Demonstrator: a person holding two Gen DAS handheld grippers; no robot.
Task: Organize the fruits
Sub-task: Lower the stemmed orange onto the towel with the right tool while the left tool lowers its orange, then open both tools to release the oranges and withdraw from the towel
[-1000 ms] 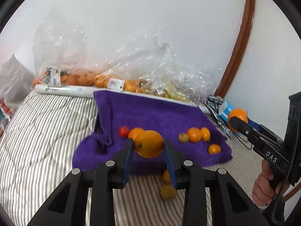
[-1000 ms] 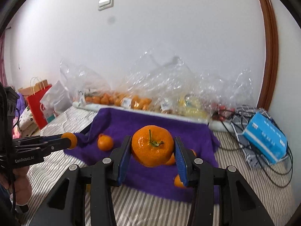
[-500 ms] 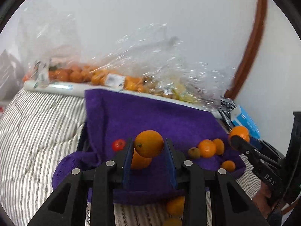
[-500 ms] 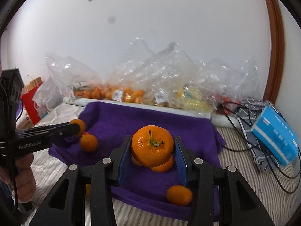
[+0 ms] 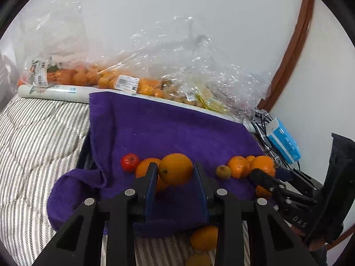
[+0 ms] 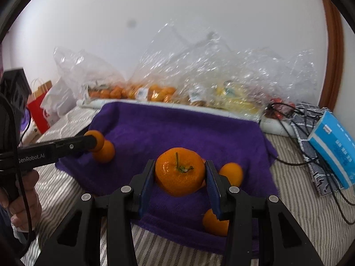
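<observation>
From the left wrist camera, my left gripper (image 5: 175, 173) has its jaws clamped on a smooth orange (image 5: 175, 169), carried just above the purple towel (image 5: 168, 133) spread over the striped bed (image 5: 40, 133). Right behind it sit another orange (image 5: 145, 166) and a small red fruit (image 5: 130, 162). If I lower too near them, I judge the jaw tip could knock them rolling off the towel's front edge, where two fruits (image 5: 204, 238) already lie on the bedding. The towel looks soft and rumpled, so a released orange may roll rather than settle.

From the right wrist camera, my right gripper (image 6: 180, 173) has its jaws closed on a stemmed mandarin (image 6: 179, 171), held over the towel's front right part. Loose oranges (image 6: 230, 174) lie close behind and below the right jaw; setting down there risks bumping them. One orange (image 6: 214, 222) sits at the very hem and could tip onto the bed. The black cables (image 6: 295, 119) and blue tissue pack (image 6: 332, 148) at right are well apart, so I see little snag risk unless I swing wide.
</observation>
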